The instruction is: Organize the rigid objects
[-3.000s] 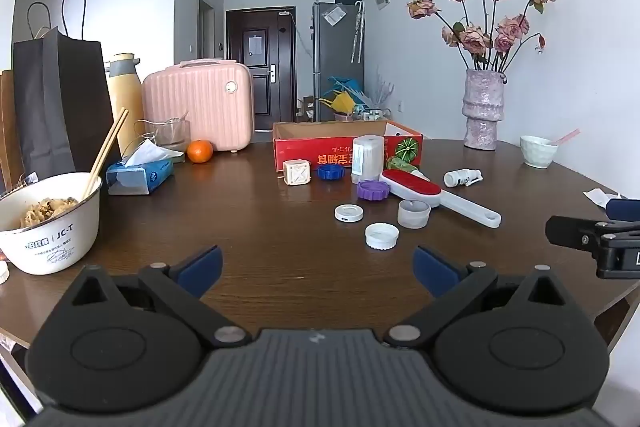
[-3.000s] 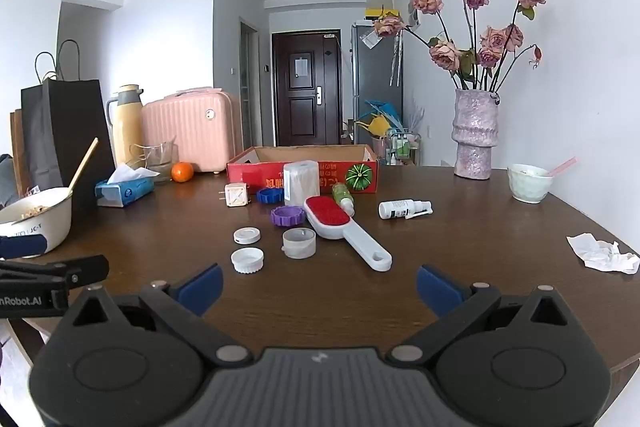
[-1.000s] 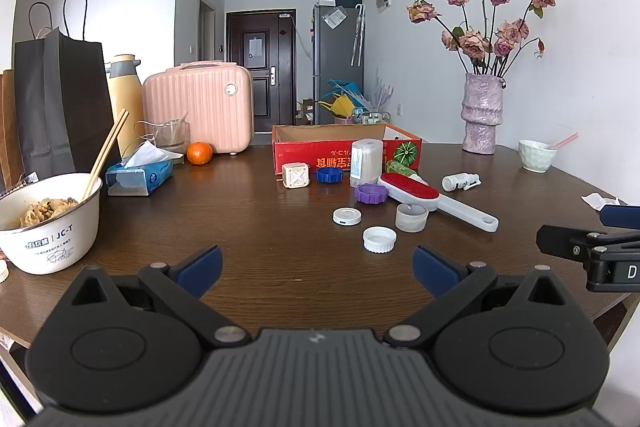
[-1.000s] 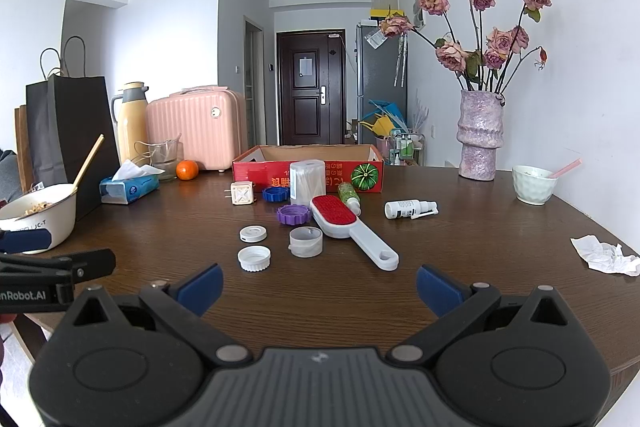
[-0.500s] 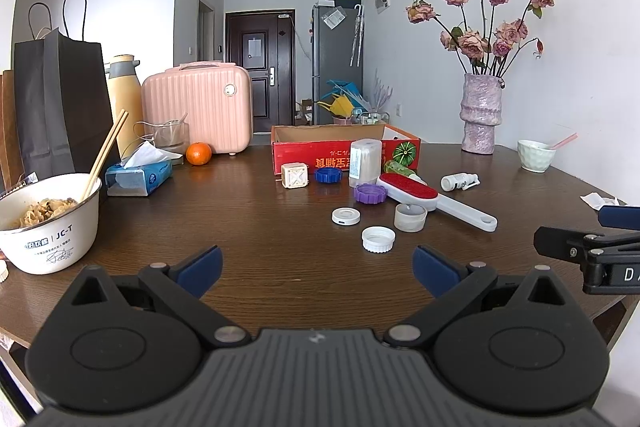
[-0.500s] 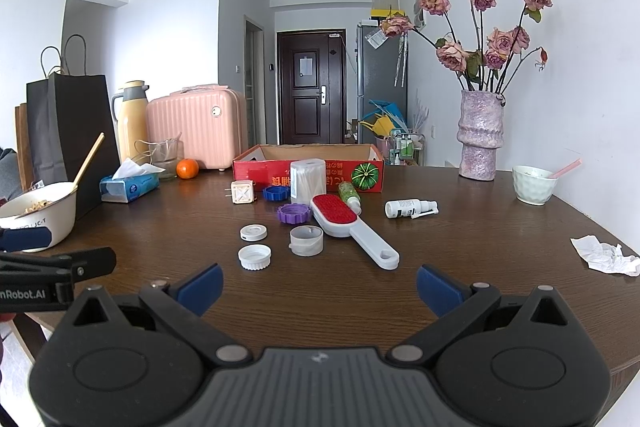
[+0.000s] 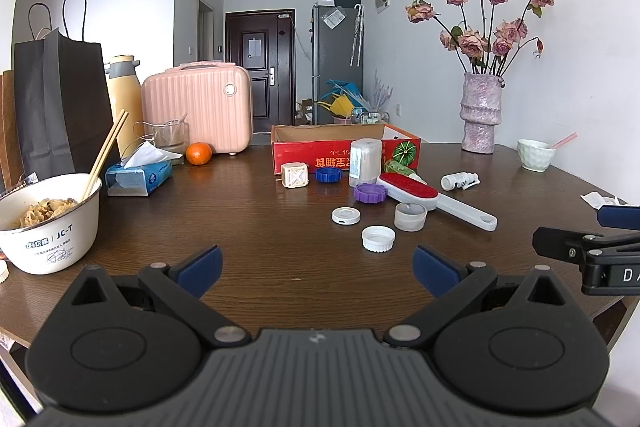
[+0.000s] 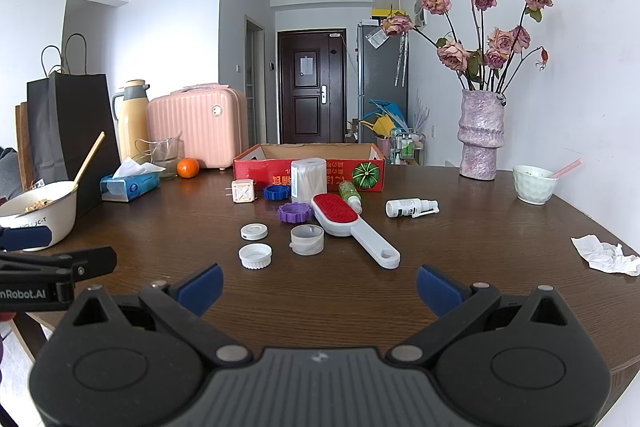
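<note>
Nothing on the bench (image 7: 248, 227) has shifted since before; both my grippers hover low at its near edge, left fingers (image 7: 200, 267) and right fingers (image 8: 200, 287) spread wide, empty. Caps (image 8: 255, 255), brush (image 8: 344, 223) and bottle (image 8: 410, 207) lie before the red box (image 8: 308, 167).

The left gripper (image 7: 316, 265) is made of black plastic. It has two round discs, a ribbed grey middle part and small silver screws. Its two fingertips (image 7: 200, 265) have blue pads. The right gripper (image 8: 318, 285) looks just the same, with blue pads on its fingertips (image 8: 436, 289) too. Seen from the side, each one is black with white letters.
</note>
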The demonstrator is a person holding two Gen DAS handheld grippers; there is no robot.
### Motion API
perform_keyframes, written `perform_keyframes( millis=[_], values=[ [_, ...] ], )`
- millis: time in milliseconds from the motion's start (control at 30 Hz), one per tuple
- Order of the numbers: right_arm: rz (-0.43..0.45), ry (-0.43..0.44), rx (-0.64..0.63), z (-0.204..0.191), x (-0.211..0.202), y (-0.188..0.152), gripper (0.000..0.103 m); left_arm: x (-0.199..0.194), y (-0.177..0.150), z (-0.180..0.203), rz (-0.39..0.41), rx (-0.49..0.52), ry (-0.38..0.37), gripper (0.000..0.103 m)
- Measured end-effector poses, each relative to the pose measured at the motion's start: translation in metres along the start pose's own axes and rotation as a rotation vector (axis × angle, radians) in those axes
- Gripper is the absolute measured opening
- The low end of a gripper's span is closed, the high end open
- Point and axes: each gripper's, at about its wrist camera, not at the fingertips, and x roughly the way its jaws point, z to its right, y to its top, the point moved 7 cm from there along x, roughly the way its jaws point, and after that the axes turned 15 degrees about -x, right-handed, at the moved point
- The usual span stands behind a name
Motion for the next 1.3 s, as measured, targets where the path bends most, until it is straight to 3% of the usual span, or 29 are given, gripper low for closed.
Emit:
perform_keyframes(
  millis=[400,1300],
  values=[
    [0.000,0.012,-0.002,-0.002,0.005,-0.002,0.103,0.004,0.002,0.006,-0.003,-0.012,-0.025,0.103],
    [-0.067,0.016,0.001,0.018,0.072,0.008,0.103,0.085,0.016,0.016,-0.084,-0.015,-0.018,0.103]
  ],
)
